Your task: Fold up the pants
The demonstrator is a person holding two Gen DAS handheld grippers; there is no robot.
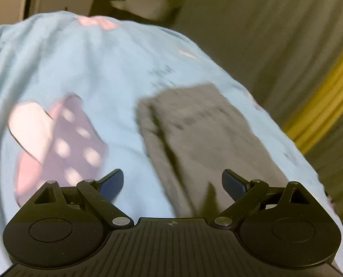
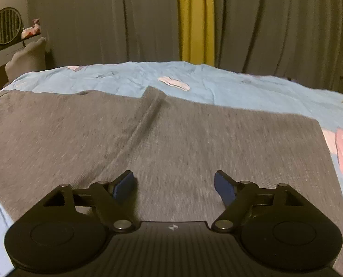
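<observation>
Pants (image 2: 171,143) of grey knit cloth lie flat on the bed, on top of the light blue bedsheet (image 2: 217,85), and everything below is placed relative to these pants. In the right wrist view they fill most of the picture as a wide folded panel. Its far edge runs across the sheet, and one long crease (image 2: 148,113) goes from that far edge toward the camera. In the left wrist view the pants (image 1: 206,133) look like a narrower folded rectangle, blurred, with the blue sheet around three sides of it. Beyond the pants hang grey curtains (image 2: 102,23) with a yellow strip (image 2: 194,18) between them. Left of the pants a pink and purple dotted print (image 1: 62,138) is on the sheet.

I judge that the cloth is soft, light and limp. It will sag and slide over itself when lifted, so a pinch in the middle would only pull up a bump. Better places to hold are the corners or a folded edge, one corner for each tool, where all layers can be taken together.

The right gripper (image 2: 174,188) hovers above the near part of the pants, its jaws spread with nothing between them. The left gripper (image 1: 172,184) is over the near left edge of the pants, also spread wide and empty.
</observation>
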